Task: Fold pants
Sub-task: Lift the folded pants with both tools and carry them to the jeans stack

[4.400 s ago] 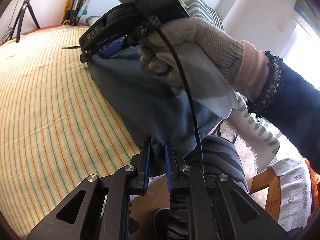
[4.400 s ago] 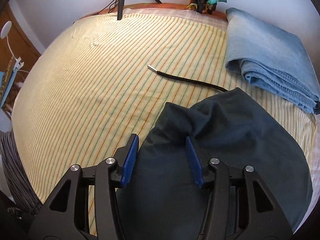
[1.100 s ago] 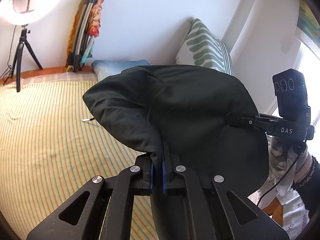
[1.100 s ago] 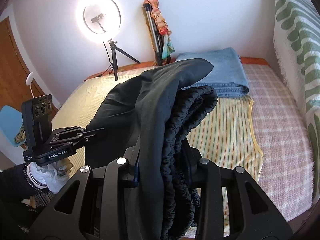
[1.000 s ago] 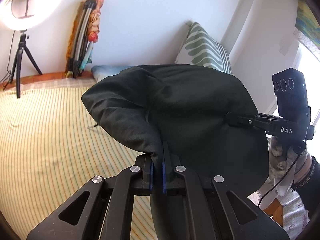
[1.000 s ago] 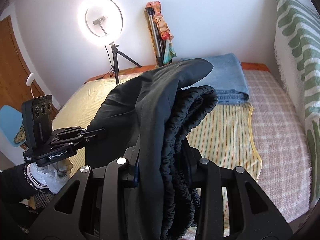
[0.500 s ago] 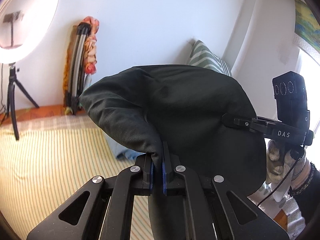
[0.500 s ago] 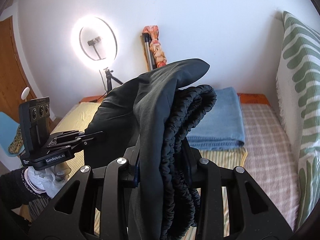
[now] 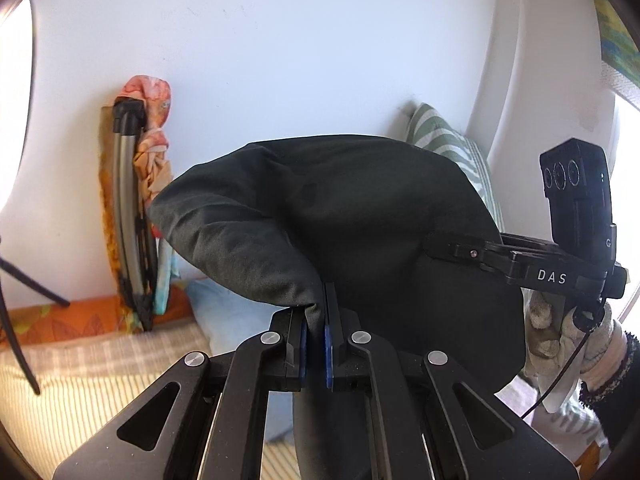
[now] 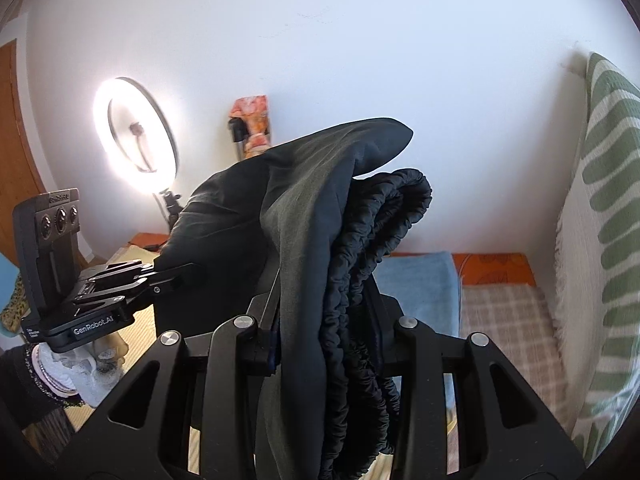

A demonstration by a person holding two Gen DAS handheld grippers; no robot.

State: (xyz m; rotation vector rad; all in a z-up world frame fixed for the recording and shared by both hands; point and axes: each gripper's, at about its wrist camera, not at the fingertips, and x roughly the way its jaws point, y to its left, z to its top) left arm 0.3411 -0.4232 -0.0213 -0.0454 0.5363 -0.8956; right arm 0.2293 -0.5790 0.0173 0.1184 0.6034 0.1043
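Your left gripper (image 9: 314, 326) and right gripper (image 10: 326, 340) jaws both pinch the pants (image 9: 352, 216); the bulky waistband (image 10: 376, 248) may slip free.

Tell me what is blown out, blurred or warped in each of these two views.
Left wrist view: window glare at the right edge behind the right gripper, white burn-out at the left edge, walls bowed by the fisheye; the pants are sharp. Right wrist view: the ring light is blown out and smeared, the pillow curves.
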